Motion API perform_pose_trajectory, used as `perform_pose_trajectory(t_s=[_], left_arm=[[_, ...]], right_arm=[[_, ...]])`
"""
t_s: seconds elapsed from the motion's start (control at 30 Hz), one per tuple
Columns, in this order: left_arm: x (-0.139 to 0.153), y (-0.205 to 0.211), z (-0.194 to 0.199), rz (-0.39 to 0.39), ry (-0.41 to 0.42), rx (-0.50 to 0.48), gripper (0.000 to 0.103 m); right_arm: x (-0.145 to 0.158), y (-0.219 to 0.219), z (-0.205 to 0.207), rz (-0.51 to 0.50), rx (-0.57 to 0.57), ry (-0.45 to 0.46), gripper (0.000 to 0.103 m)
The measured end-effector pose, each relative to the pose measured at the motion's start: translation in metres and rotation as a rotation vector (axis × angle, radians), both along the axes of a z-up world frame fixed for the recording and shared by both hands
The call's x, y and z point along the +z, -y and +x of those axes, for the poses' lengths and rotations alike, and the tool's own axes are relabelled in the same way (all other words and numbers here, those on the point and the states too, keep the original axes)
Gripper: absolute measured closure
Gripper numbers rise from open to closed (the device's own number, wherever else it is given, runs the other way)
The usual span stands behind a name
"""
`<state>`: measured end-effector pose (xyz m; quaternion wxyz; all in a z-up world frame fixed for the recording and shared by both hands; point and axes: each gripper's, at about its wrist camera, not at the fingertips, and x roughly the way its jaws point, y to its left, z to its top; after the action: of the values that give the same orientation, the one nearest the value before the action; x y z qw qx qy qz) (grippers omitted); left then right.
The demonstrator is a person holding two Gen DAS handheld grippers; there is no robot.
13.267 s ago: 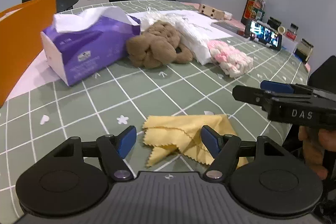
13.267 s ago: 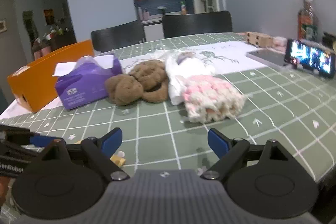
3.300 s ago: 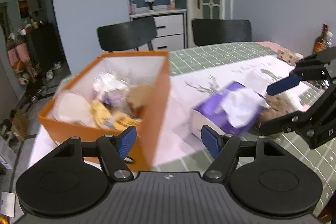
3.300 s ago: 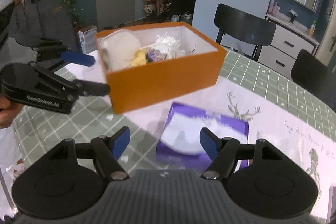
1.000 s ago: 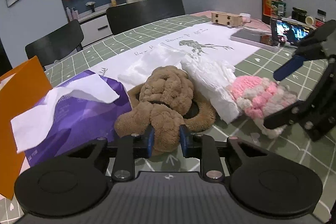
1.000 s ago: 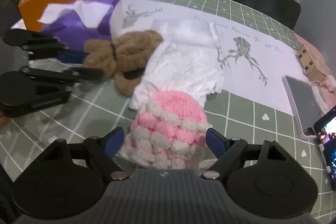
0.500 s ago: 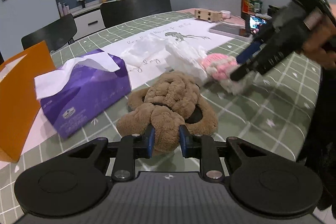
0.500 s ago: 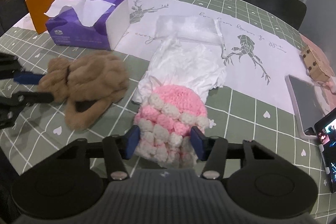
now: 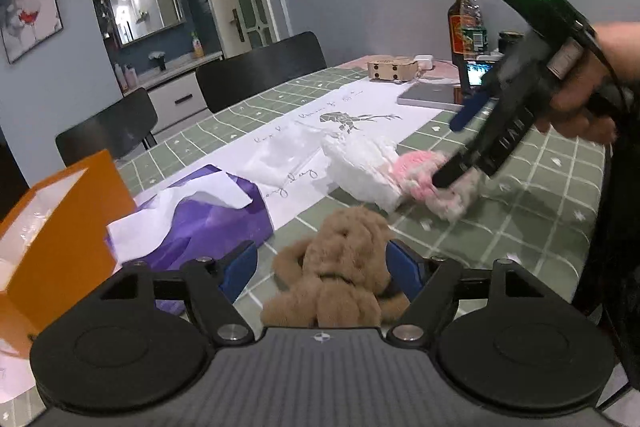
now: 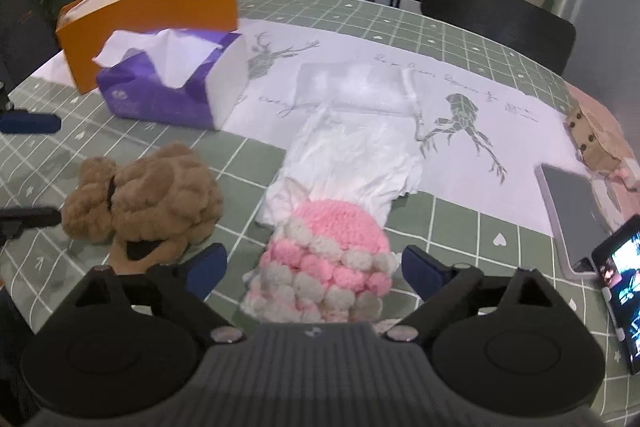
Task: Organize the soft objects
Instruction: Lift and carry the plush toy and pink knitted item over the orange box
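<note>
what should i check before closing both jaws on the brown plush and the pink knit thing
1. Left gripper jaws open: ok, blue pads sit apart.
2. Fluffy brown plush toy between the left jaws: ok, it fills the gap.
3. Right gripper jaws open: ok, wide apart.
4. Pink and white knitted hat centred between the right jaws: ok, with slack on both sides.
5. Hat free of the crumpled white plastic bag: not ok, its far end lies on the bag, which may drag along.
6. Orange cardboard box open for a drop: ok, top open; the purple tissue pack stands in front of it.
</note>
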<state>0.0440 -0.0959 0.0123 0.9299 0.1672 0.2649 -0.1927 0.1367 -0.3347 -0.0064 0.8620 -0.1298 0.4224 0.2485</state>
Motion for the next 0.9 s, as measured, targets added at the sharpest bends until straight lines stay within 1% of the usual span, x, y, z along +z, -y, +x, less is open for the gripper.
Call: perform_pose_trajectory(t_s=[0.1,0.2,0.4,0.5,0.57,0.63,0.67,0.73,0.77,0.9], left_arm=[[-0.007,0.003,0.025,-0.017,-0.083,-0.016,0.016],[-0.017,0.003,0.044,-0.025,-0.140,-0.015,0.016],[-0.032,-0.001,0.062,-0.107,-0.261,-0.012,0.016],[-0.038,-0.004,0.065,-0.133,-0.296,-0.005,0.015],[-0.043,-0.001,0.067,-0.128,-0.308,-0.003,0.012],[-0.047,0.003,0.065,-0.085,-0.306,-0.004,0.012],[-0.049,0.006,0.063,-0.065,-0.292,-0.006,0.012],[-0.050,0.009,0.061,-0.047,-0.278,-0.008,0.011],[-0.050,0.010,0.060,-0.045,-0.275,-0.005,0.011],[-0.052,0.011,0.061,-0.045,-0.267,0.003,0.010]], right_arm=[[-0.007,0.000,0.005,0.012,-0.019,-0.038,0.010],[-0.016,-0.004,0.007,0.002,-0.026,-0.057,0.010],[-0.031,-0.005,0.015,-0.005,-0.074,-0.096,0.010],[-0.034,-0.005,0.017,-0.006,-0.084,-0.102,0.010],[-0.037,-0.006,0.018,-0.020,-0.086,-0.108,0.010],[-0.040,-0.006,0.019,-0.032,-0.090,-0.111,0.010],[-0.042,-0.006,0.020,-0.031,-0.094,-0.118,0.011],[-0.045,-0.005,0.022,-0.023,-0.097,-0.146,0.017],[-0.046,-0.005,0.022,-0.017,-0.089,-0.159,0.018],[-0.043,-0.006,0.020,-0.017,-0.078,-0.160,0.025]])
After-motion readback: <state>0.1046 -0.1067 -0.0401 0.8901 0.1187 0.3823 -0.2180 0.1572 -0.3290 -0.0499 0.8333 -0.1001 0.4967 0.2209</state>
